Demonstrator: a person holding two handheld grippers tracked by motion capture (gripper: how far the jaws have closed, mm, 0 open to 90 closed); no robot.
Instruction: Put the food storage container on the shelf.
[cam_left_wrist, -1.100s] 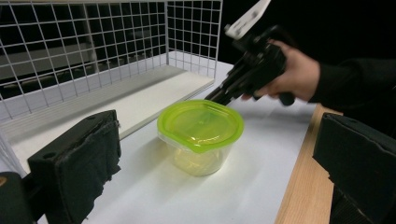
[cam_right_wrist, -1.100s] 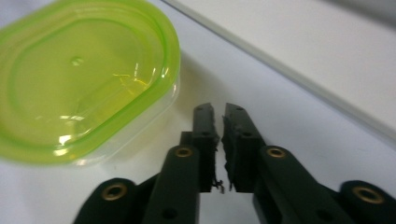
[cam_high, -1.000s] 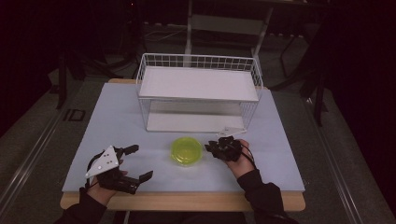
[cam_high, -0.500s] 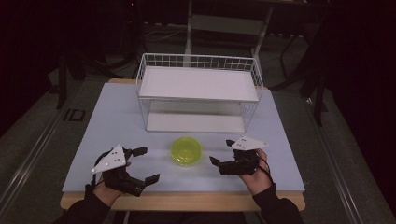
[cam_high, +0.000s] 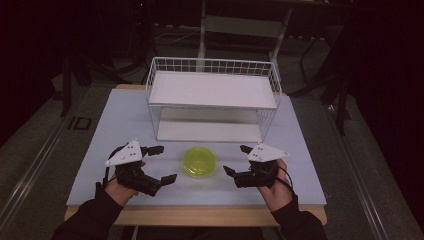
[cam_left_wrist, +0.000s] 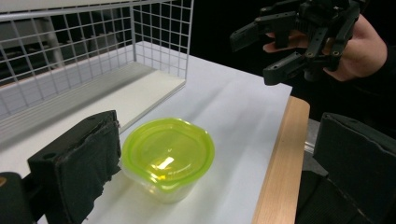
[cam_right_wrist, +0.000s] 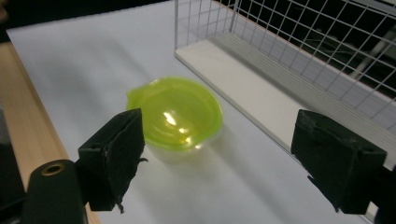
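Note:
A yellow-green lidded tub (cam_high: 199, 161) sits on the pale mat in front of the wire shelf. My left gripper (cam_high: 168, 162) hovers just left of it, open, jaws pointing right at it. My right gripper (cam_high: 234, 159) hovers just right of it, open and apart from it. Its jaws have just opened wide and eased in slightly, with nothing between them. In the left gripper view the tub (cam_left_wrist: 166, 156) lies ahead of my left gripper (cam_left_wrist: 219, 140), beyond it my right gripper (cam_left_wrist: 252, 60). In the right gripper view the tub (cam_right_wrist: 180, 114) lies ahead of my right gripper (cam_right_wrist: 224, 135).
A white wire shelf rack (cam_high: 212, 100) stands at the back of the mat (cam_high: 125, 120), its lower board (cam_right_wrist: 243, 79) just behind the tub. The table's wooden front edge (cam_high: 200, 215) runs close under both hands. Dark floor surrounds the table.
My right gripper left the tub's right rim, drew back to the right and toward the front, and opened. My left gripper rose a little. The tub stayed in place.

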